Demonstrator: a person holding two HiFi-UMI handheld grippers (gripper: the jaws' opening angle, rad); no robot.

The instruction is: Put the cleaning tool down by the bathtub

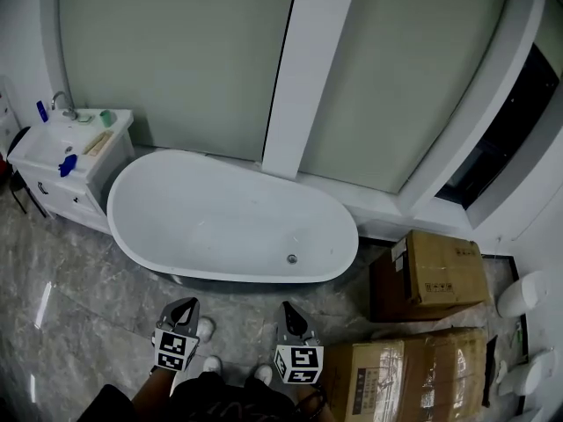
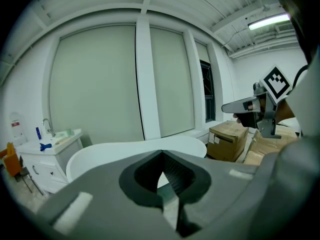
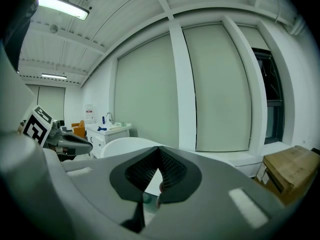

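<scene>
Head view: left gripper (image 1: 184, 305) and right gripper (image 1: 288, 309) pressed together, empty.
Only here the bathtub (image 1: 230, 276) shows its drain (image 1: 292, 258); a blue item (image 1: 68, 164) on the desk (image 1: 91, 179) is maybe the tool.

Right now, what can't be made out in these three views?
- Cleaning tool: in no view; left gripper and right gripper jaws look shut.
- Small blue objects on the white vanity, head view: too small to identify.
- Greenish patch in the gap below the right jaws, right gripper view: blurred, tiny.
- Floor behind the white oval bathtub, head view: hidden by it.
- Lower brown cardboard box, head view: cut off by the bottom edge.
</scene>
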